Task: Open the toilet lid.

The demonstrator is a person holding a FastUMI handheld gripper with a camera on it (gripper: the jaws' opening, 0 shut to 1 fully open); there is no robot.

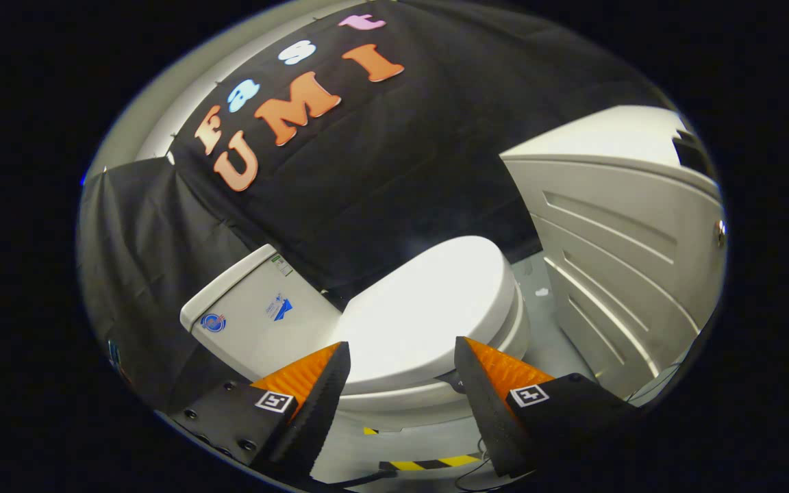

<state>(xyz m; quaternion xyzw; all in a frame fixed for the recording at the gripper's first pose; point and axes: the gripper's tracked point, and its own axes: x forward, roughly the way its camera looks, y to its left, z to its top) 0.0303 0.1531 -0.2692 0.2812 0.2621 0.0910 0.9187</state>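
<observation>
Hand-held gripper [401, 373], fingers spread wide apart, nothing held between them. Seen past the gap and just beyond the fingertips: a white toilet lid [429, 315], still closed flat over the seat and bowl. Aimed at the lid's near edge, probably so that one finger can slip under the rim and lift (fingers parted to leave room for that edge). No contact with the lid yet, as far as the curved view allows.

Behind the lid and off toward the left finger: the toilet tank [257, 311], pale, with small stickers on its face. Beyond the right finger, well apart from the toilet: a white panelled cabinet [614, 267] with raised ridges.

Underneath, a grey floor [552, 342], smooth and bare around the bowl, with a strip of yellow-and-black tape [429, 463] below the fingers and a dark cable near it. Black cloth wall [381, 185] closing the booth behind everything.
</observation>
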